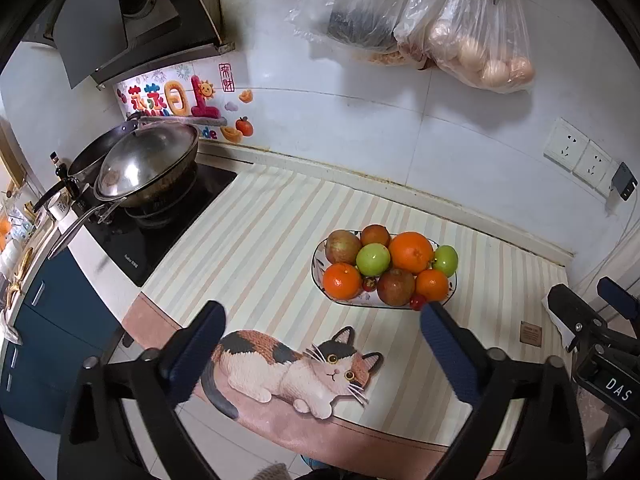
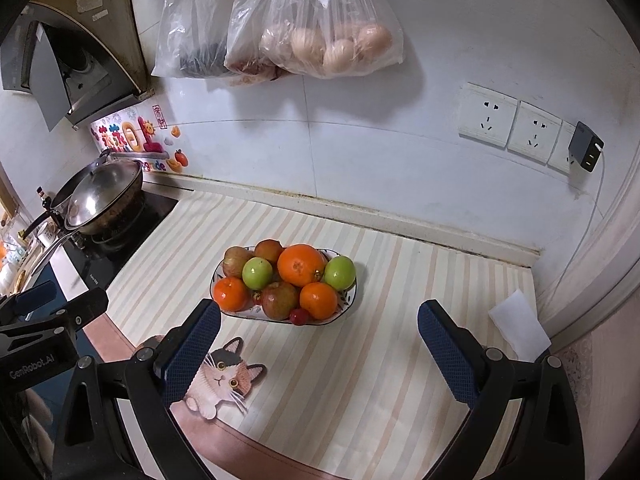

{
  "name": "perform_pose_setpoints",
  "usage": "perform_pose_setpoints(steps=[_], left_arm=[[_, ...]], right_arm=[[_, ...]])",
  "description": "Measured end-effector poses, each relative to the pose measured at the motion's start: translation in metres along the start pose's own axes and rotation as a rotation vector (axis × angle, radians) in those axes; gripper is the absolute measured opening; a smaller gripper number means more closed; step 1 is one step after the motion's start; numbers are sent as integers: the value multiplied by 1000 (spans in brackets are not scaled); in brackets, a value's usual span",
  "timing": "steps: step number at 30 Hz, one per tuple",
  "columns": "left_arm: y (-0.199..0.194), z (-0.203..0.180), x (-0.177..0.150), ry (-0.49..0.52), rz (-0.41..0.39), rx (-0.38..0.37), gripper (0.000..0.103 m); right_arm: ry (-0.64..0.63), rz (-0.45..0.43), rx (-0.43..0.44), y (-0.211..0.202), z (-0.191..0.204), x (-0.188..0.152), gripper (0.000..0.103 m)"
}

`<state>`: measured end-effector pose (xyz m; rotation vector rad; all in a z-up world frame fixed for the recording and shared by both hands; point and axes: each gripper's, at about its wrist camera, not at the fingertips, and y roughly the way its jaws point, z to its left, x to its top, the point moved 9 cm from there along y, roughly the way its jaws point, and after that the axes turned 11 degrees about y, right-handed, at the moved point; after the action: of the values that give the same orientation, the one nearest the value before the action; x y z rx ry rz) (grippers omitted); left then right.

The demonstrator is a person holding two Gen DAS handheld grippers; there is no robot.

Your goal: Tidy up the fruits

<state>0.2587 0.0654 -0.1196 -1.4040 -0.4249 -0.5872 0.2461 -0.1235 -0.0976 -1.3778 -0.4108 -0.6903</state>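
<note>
A patterned white bowl point(image 1: 320, 254) stands on the striped mat, piled with fruit: a big orange point(image 1: 411, 252), two smaller oranges, two green apples point(image 1: 373, 259), several reddish-brown fruits and small red ones. It shows too in the right wrist view point(image 2: 350, 300). My left gripper point(image 1: 322, 316) is open and empty, held above the mat just in front of the bowl. My right gripper point(image 2: 319, 320) is open and empty, also in front of the bowl. Each gripper shows at the edge of the other's view.
A stove with a lidded wok point(image 1: 146, 164) stands at the left. Plastic bags of eggs point(image 2: 332, 48) hang on the wall above. Wall sockets point(image 2: 508, 122) with a charger are at the right. A white paper point(image 2: 518, 324) lies at the mat's right edge.
</note>
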Motion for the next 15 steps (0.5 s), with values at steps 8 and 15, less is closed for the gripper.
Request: perform_pose_setpoints(steps=[8, 15], left_arm=[[0, 0, 2, 4, -6, 11, 102], [0, 0, 2, 3, -6, 14, 102]], right_arm=[[4, 4, 2, 4, 0, 4, 101], [6, 6, 1, 8, -1, 4, 101]])
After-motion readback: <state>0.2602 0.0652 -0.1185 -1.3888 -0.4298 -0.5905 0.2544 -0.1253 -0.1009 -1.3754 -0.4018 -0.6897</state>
